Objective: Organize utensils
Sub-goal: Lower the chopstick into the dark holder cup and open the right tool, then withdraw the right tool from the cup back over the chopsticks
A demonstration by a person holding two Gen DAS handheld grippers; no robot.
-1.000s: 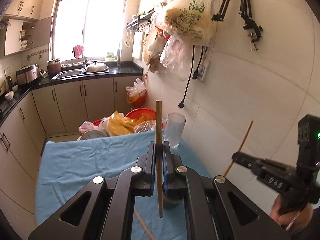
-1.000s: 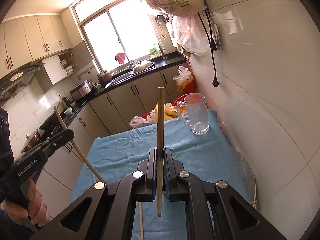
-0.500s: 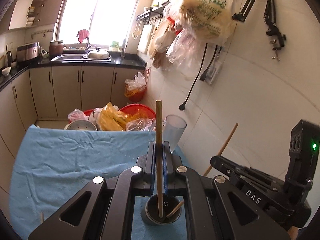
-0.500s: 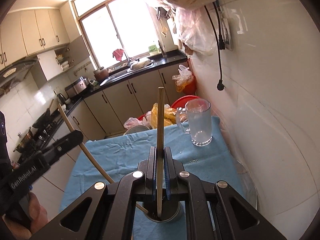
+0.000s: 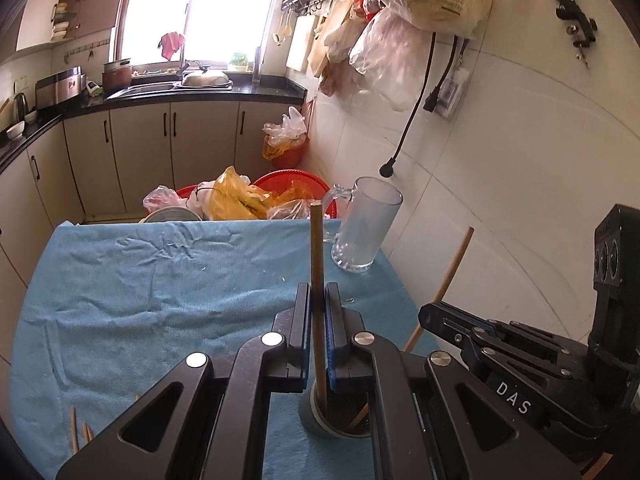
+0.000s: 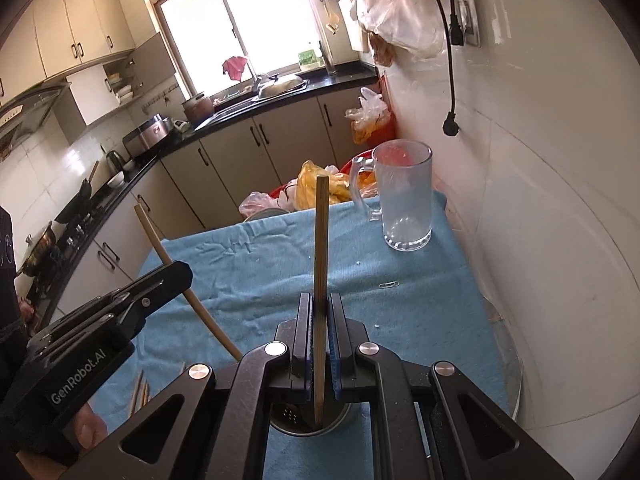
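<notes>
A: Chopsticks going into the holder, both at once. The left tool [image 5: 318, 332] is clamped tight on one chopstick [image 5: 317, 264], held upright, its lower tip already inside the rim of the grey holder [image 5: 310, 414].

B: And the right tool [image 6: 318, 336]?

A: Also closed fully on its own chopstick [image 6: 321, 240], the lower end dipping into the same holder [image 6: 340, 418], which stands on the blue cloth [image 6: 400, 312] covering the counter, close under both tools.

B: So the step is the drop-in.

A: I'd judge so. Next each tool needs to ease down a little further, then part its jaws so the sticks slide in without crossing or tipping the holder.

B: Anything left after?

A: Loose chopsticks [image 5: 78, 434] lie on the cloth at the left.
</notes>
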